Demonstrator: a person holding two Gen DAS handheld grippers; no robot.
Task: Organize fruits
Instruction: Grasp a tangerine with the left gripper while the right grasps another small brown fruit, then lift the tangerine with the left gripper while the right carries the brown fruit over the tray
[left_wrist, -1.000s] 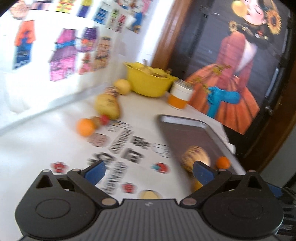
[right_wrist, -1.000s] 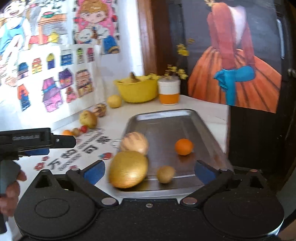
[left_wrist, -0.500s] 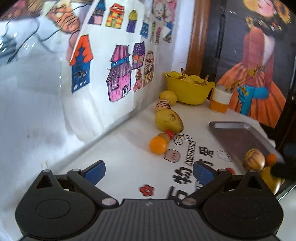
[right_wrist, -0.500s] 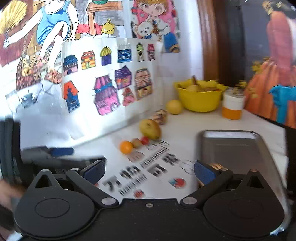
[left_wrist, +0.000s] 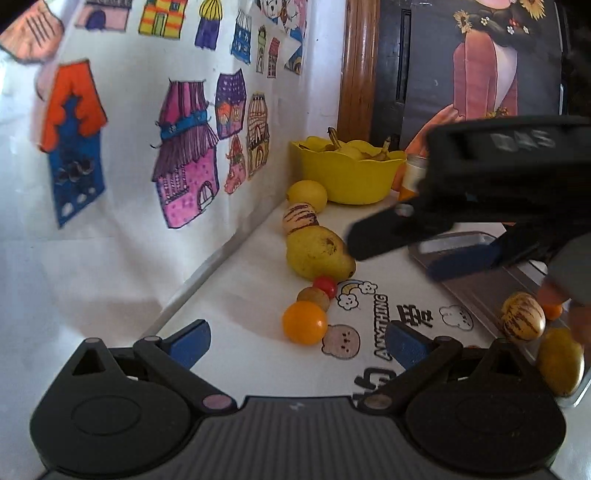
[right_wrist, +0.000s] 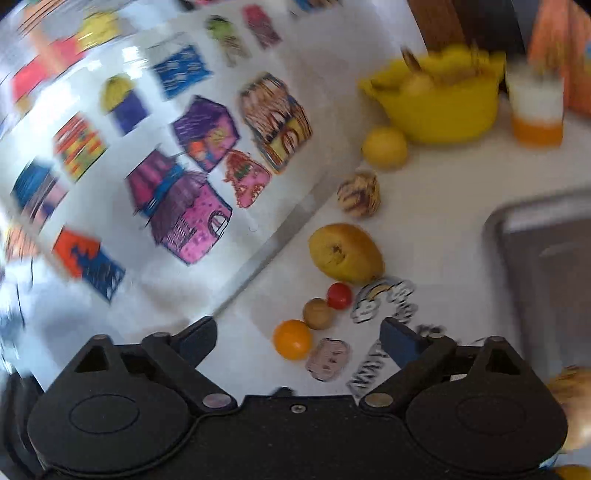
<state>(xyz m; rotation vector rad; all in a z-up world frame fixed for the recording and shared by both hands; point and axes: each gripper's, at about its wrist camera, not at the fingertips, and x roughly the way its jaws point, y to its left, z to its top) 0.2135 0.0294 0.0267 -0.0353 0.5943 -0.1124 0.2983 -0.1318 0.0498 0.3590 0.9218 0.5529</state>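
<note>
A row of fruit lies along the wall on the white table: an orange (left_wrist: 304, 322) (right_wrist: 292, 339), a small brown fruit (left_wrist: 313, 297) (right_wrist: 317, 314), a red cherry tomato (left_wrist: 325, 285) (right_wrist: 339, 295), a yellow pear (left_wrist: 318, 253) (right_wrist: 345, 253), a striped melon (left_wrist: 300, 217) (right_wrist: 358, 193) and a lemon (left_wrist: 307, 195) (right_wrist: 384, 147). The metal tray (left_wrist: 480, 280) (right_wrist: 546, 258) holds a striped melon (left_wrist: 522, 320), a small orange (left_wrist: 552, 310) and a yellow fruit (left_wrist: 559, 360). My left gripper (left_wrist: 297, 341) is open just short of the orange. My right gripper (right_wrist: 297, 338) (left_wrist: 395, 254) is open above the row.
A yellow bowl (left_wrist: 345, 170) (right_wrist: 439, 99) with bananas stands at the back by the wall. A white and orange cup (right_wrist: 537, 107) is next to it. Children's drawings cover the wall on the left. Printed stickers (left_wrist: 369, 325) lie flat on the table.
Both grippers have swung left toward the wall and moved closer to the fruit row. The right gripper now reaches into the left wrist view above the pear.
</note>
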